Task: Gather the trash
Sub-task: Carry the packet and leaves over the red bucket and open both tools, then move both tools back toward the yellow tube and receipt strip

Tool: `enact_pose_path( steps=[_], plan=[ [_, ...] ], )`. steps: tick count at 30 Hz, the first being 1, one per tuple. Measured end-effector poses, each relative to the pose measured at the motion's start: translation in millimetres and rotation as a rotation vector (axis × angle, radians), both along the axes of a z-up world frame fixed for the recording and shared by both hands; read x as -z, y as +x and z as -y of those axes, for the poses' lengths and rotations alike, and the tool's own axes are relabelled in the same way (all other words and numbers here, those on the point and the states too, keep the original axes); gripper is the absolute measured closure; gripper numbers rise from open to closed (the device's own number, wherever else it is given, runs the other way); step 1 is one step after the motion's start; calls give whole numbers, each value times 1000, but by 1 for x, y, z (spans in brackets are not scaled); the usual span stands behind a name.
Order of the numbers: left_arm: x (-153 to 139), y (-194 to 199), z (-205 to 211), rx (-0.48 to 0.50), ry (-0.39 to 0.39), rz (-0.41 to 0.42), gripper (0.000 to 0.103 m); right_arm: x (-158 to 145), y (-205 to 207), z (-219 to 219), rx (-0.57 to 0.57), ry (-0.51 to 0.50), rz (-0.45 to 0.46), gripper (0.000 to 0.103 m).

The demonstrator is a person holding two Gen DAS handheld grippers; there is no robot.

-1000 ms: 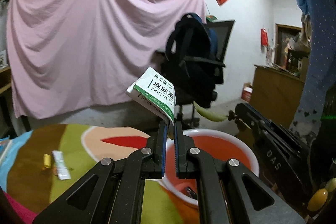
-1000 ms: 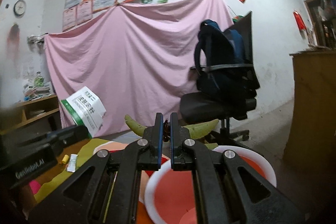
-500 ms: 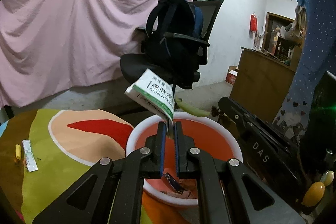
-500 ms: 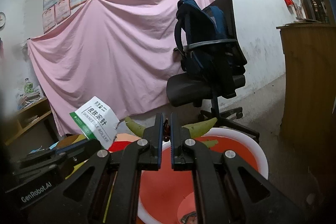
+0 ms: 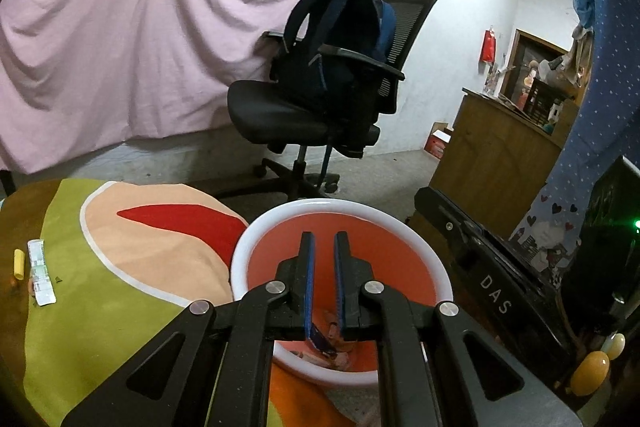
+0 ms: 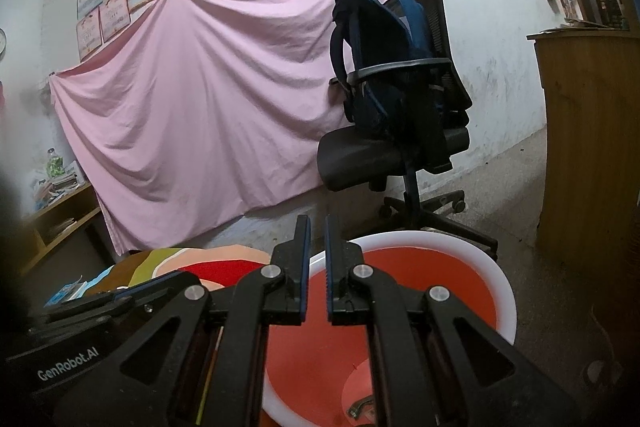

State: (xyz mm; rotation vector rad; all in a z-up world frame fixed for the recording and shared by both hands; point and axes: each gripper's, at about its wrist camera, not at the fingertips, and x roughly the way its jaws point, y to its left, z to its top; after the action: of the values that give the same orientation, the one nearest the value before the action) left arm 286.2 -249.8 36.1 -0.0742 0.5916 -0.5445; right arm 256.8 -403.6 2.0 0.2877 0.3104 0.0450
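The left gripper [image 5: 324,239] hangs over the round red plastic basin with a white rim [image 5: 260,227], its blue-lined jaws parted by a narrow gap with nothing between them. Through that gap, at about 6 o'clock inside the basin, a few pieces of trash [image 5: 326,341] lie on its floor; what they are is too small to tell. The right gripper [image 6: 316,223] points over the same basin [image 6: 502,279] from the other side, jaws likewise slightly apart and empty, and a small dark scrap [image 6: 360,407] shows at 6 o'clock on the basin floor. The basin sits at the 3 o'clock edge of a green, peach and red patterned tablecloth [image 5: 108,307]. Far out at 9 o'clock on the cloth lie a white paper wrapper strip [image 5: 40,277] and, just beside it, a small yellow stub [image 5: 18,263], both well apart from the basin. Beyond, at 12 o'clock, a dark blue backpack [image 5: 336,39] sits on a black mesh office chair [image 5: 288,111] before a hanging pink sheet [image 5: 140,27].
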Motion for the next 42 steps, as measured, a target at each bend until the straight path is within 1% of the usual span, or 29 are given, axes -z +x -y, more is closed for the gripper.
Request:
enact_pose_path(
  steps=[6, 8, 10, 11, 14, 16, 17, 19, 22, 23, 24, 25, 26, 28, 31, 34, 37, 42],
  plan=[
    [-1, -1, -13, -43, -19, -5, 96, 1, 1, -6, -10, -19, -3, 66],
    [-2, -2, -19, -63, -24, 0, 94, 1, 1, -7, -16, -25, -1, 65],
    [-3, -3, -27, -85, -35, 9, 85, 0, 1, -9, -21, -32, 7, 62],
    [-4, -4, -31, -97, -42, 15, 83, 0, 1, -9, -23, -34, 11, 61],
    [-8, -8, -43, -135, -53, 38, 81, -3, -1, -12, -27, -37, 33, 48],
    [-12, -11, -52, -165, -49, 56, 79, -5, -3, -15, -31, -36, 51, 38],
    [-14, -13, -58, -183, -50, 69, 77, -7, -4, -16, -35, -34, 62, 36],
    [-17, -18, -69, -214, -63, 94, 63, -12, -8, -20, -40, -31, 93, 28],
    [-24, -27, -86, -262, -84, 133, 60, -19, -13, -29, -52, -34, 135, 18],
    [-25, -28, -90, -274, -81, 140, 60, -21, -14, -31, -56, -35, 143, 17],
    [-27, -32, -97, -293, -78, 152, 55, -23, -15, -34, -63, -36, 155, 14],
    [-28, -34, -102, -307, -79, 161, 49, -25, -16, -38, -72, -39, 168, 10],
    [-30, -38, -109, -323, -82, 173, 46, -26, -18, -42, -76, -42, 179, 8],
    [-33, -45, -125, -361, -93, 202, 30, -29, -22, -51, -90, -47, 211, 0],
    [-37, -59, -149, -428, -109, 255, 12, -34, -28, -65, -112, -52, 256, 0],
    [-39, -73, -171, -493, -120, 320, 2, -36, -33, -79, -120, -51, 303, 0],
    [-39, -86, -191, -551, -107, 372, 2, -38, -38, -91, -130, -45, 342, 0],
    [-34, -100, -216, -593, -59, 419, 2, -40, -45, -113, -159, -53, 400, 0]
  ],
)
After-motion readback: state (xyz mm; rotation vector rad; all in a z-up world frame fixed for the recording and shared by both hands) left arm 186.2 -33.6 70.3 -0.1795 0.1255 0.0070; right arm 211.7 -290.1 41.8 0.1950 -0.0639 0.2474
